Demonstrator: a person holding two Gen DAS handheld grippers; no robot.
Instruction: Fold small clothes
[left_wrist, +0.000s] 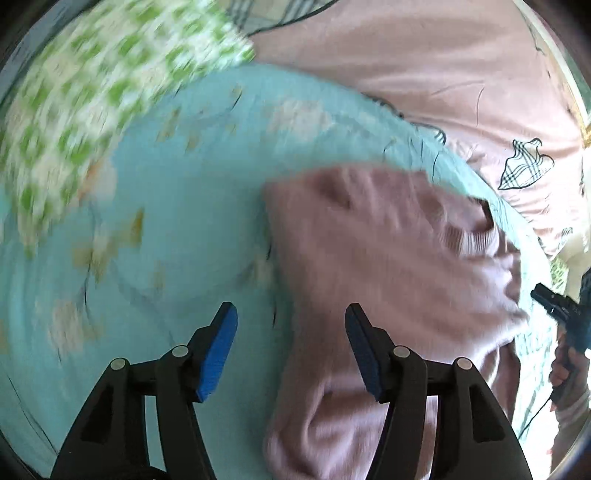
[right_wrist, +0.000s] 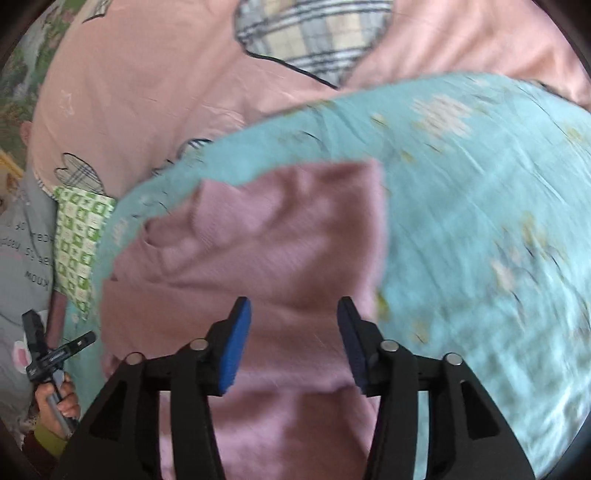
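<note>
Both tongs, left (left_wrist: 291, 347) and right (right_wrist: 294, 341), stand open and hold nothing. Beneath and just ahead of them, a pink knitted garment (right_wrist: 280, 236) lies crumpled on the turquoise bedcover (left_wrist: 177, 206).

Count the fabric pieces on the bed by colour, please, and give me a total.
Mauve knit garment: 1
Turquoise floral sheet: 1
Pink quilt with plaid hearts: 1
Green-and-white checked cloth: 1
Total: 4
</note>
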